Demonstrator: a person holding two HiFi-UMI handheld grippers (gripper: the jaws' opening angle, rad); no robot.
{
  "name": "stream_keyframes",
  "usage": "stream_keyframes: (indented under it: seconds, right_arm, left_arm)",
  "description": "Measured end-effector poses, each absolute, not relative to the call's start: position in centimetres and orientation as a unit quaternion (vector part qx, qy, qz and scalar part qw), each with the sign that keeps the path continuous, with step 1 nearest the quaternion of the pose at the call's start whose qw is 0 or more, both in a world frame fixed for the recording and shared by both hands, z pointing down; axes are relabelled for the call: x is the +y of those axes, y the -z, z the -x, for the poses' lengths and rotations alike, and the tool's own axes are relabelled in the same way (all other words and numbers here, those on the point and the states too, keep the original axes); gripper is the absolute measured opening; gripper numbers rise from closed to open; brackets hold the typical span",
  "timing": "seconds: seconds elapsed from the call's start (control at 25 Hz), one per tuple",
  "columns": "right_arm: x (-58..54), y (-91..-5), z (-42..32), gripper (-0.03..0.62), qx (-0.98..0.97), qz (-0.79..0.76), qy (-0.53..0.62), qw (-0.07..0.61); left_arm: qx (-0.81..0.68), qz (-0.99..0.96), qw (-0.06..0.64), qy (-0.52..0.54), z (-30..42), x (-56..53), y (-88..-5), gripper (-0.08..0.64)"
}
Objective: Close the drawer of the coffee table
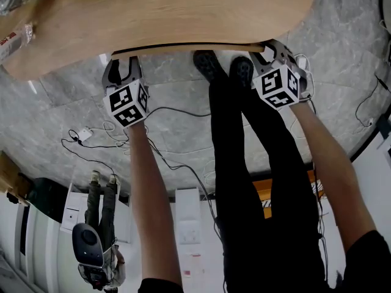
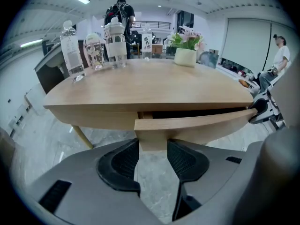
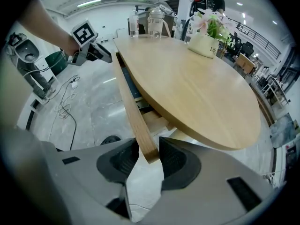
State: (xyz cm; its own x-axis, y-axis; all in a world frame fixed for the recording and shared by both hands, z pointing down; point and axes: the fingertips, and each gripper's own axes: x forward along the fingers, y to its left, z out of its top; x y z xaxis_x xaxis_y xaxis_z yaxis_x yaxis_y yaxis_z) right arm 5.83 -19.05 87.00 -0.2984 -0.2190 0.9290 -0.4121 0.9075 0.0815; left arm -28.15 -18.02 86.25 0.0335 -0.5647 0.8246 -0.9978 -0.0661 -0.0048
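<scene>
The light wood coffee table [image 1: 171,11] has its drawer pulled out a little, with a dark gap under the top. The curved drawer front [image 2: 197,125] runs along the near edge. My left gripper [image 2: 153,149] is shut on the front's left end, and the wood sits between both pads. My right gripper [image 3: 149,156] is shut on the other end of the drawer front [image 3: 129,97]. In the head view both grippers, left [image 1: 122,63] and right [image 1: 272,54], reach under the table's edge, and their fingertips are hidden there.
Water bottles [image 2: 72,50], a jar [image 2: 115,43] and a potted flower [image 2: 186,55] stand on the table's far side. Cables [image 1: 91,136] trail over the grey stone floor. The person's shoes [image 1: 226,69] stand between the grippers. A table leg [image 2: 82,137] slants down at the left.
</scene>
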Motion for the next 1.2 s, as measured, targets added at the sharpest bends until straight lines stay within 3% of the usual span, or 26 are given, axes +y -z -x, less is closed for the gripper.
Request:
stream_keyframes:
  seconds: [0.72, 0.8, 0.88, 1.0, 1.2]
  right_arm:
    - [-21.9, -86.6, -7.3, 0.147, -0.771, -0.326, -0.191, 0.513]
    - [-22.4, -86.7, -7.1, 0.149, -0.77, -0.326, -0.197, 0.512]
    - [-22.3, -86.6, -7.1, 0.149, -0.768, -0.329, -0.197, 0.513]
    - [-21.8, -85.8, -7.5, 0.149, -0.765, -0.341, -0.201, 0.508]
    - [-21.3, -84.1, -8.7, 0.104, -0.768, -0.345, -0.19, 0.505]
  left_arm:
    - [-0.616, -0.634, 0.323, -0.337, 27.6, -21.0, -85.8, 0.193]
    - [-0.623, -0.63, 0.329, -0.327, 27.5, -21.5, -86.0, 0.18]
    - [-0.628, -0.629, 0.335, -0.312, 26.8, -21.3, -85.9, 0.115]
    - [-0.628, -0.63, 0.346, -0.299, 25.2, -20.4, -85.7, 0.137]
    - [-0.618, -0.636, 0.345, -0.307, 23.3, -18.9, -84.5, 0.137]
